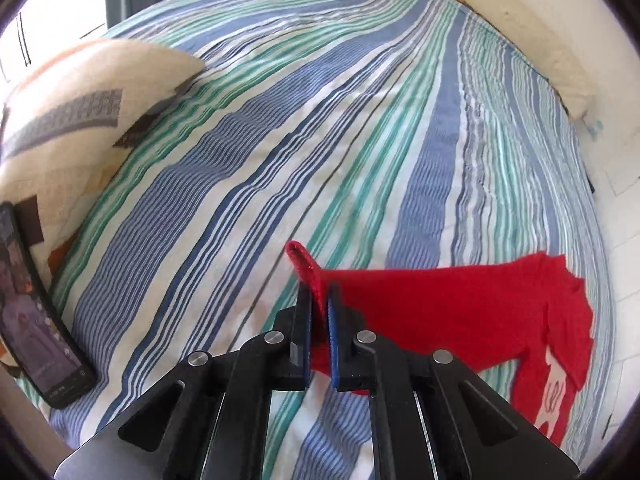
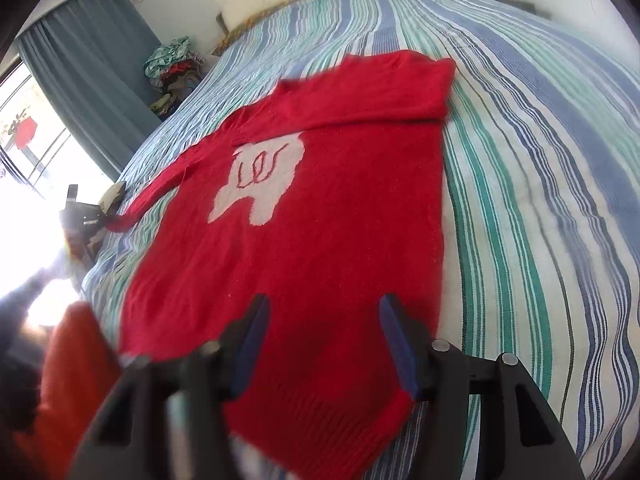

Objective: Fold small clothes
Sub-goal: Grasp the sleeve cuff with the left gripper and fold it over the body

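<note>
One red sweater (image 2: 320,240) lies under and ahead of the right gripper (image 2: 324,344). Two grippers show, counting the left gripper (image 1: 319,320). One pillow (image 1: 80,120) and one phone (image 1: 36,308) sit left of that tool, plus one striped bedsheet (image 1: 320,120).

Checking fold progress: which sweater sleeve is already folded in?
The sleeve by the bed's centre lies across the chest; the other sleeve stretches outward, cuff pinched in the left tool.

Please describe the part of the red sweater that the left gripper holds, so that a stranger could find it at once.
On the striped bed sheet lies a red sweater. Its one outstretched sleeve ends in the sleeve cuff, pinched by the left gripper. The other sleeve lies folded over the body.
</note>
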`<state>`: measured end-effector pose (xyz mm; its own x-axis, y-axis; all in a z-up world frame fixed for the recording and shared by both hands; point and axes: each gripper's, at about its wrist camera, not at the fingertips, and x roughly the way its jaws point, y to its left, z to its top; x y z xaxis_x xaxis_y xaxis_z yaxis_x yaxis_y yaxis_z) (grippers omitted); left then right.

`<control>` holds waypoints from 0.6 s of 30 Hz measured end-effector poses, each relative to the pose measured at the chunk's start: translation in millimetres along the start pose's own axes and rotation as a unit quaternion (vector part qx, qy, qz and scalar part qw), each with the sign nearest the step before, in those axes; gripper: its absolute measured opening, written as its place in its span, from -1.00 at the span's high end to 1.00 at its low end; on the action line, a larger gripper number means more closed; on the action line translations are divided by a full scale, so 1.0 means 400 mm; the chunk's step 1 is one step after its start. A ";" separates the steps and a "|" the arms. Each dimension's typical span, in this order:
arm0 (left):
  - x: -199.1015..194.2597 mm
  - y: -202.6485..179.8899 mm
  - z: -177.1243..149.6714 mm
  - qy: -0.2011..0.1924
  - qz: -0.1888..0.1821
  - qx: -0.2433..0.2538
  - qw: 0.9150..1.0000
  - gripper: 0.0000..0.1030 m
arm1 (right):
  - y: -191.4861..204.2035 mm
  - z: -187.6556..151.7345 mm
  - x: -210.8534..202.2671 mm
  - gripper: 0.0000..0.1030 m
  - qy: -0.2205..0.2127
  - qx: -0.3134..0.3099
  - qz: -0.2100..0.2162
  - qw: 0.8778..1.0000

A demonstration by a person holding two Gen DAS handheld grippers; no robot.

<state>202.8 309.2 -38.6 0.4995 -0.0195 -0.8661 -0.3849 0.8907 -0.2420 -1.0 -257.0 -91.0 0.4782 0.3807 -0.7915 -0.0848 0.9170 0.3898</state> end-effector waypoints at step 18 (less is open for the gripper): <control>-0.038 -1.161 -0.106 -0.036 -0.153 0.368 0.917 0.83 | 0.004 0.004 -0.012 -0.10 -0.012 -0.002 0.054 0.998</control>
<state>340.9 -123.5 68.4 0.5576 -0.3135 -0.7687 0.3958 0.9143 -0.0858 -2.1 -257.7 -86.1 0.4864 0.4738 -0.7342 -0.1404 0.8717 0.4695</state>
